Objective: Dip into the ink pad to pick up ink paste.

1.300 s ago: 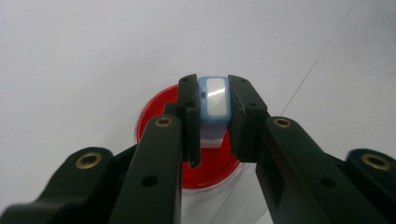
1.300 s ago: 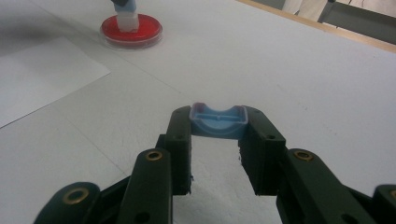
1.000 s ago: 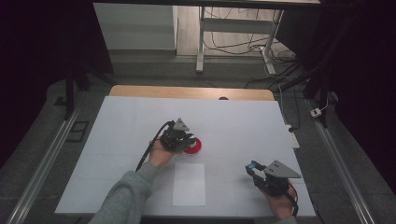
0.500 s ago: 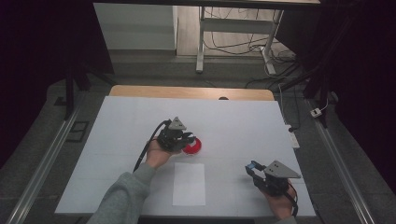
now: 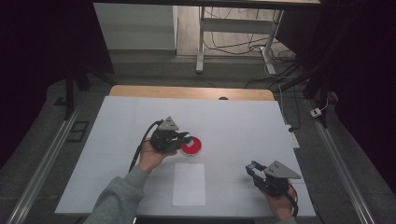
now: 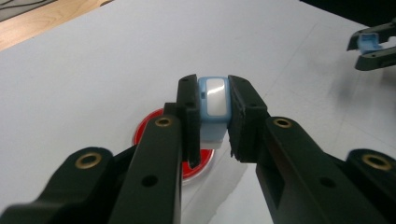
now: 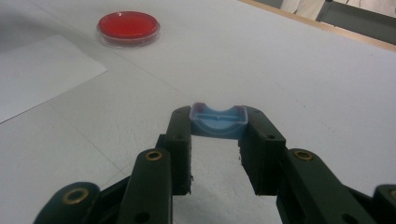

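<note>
Currently left claw (image 6: 212,116) clamps a blue-white block (image 6: 214,105) above the red dish (image 6: 142,133); right claw (image 7: 218,122) clamps a blue tray piece (image 7: 218,120) over the counter (image 5: 243,121). Risk: narrow pinch lets the block twist loose.

Glossy red plastic dish (image 7: 128,27); matt white tabletop (image 5: 243,126); smooth paper sheet (image 5: 188,184); matt black jaws, brass-coloured rivets; wood edge strip (image 5: 140,91).

The left gripper (image 5: 185,138), clamped on a small light-blue block (image 6: 214,108), sits a little farther up the table and slightly higher than a second ago, so it now hangs over the near edge of the red dish (image 5: 192,146), and the forearm behind it reaches further in.
</note>
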Motion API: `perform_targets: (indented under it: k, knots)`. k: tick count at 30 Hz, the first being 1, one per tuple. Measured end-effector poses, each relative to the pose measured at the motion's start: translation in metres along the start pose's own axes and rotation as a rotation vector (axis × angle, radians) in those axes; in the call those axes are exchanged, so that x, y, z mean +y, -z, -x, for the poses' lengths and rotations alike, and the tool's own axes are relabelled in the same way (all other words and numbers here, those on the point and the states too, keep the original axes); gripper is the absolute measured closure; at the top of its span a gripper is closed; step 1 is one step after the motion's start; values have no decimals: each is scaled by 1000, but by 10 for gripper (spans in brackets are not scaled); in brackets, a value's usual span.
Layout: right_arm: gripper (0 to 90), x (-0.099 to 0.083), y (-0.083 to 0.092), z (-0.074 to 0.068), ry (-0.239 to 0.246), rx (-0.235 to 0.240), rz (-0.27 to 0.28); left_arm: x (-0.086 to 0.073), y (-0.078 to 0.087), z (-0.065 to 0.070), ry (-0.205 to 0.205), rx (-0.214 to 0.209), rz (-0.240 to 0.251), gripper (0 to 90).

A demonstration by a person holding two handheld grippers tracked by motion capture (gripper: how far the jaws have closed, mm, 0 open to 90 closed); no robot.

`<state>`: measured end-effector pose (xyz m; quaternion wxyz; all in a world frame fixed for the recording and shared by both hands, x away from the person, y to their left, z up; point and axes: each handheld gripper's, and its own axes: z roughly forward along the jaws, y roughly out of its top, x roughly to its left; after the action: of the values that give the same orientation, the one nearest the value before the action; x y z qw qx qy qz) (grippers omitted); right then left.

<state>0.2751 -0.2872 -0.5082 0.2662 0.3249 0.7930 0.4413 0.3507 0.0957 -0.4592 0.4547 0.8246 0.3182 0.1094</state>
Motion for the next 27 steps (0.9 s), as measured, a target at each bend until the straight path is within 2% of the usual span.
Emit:
perform_targets:
  k: [10,17,27]
  knots:
    - [648,0,0,-1,-1,-5,-1,-6,16,9,-1,-27,20,758]
    - [648,0,0,-1,1,-5,4,-11,27,12,-19,-35,26,758]
    - [648,0,1,-2,5,-4,10,-19,40,12,-22,-73,40,758]
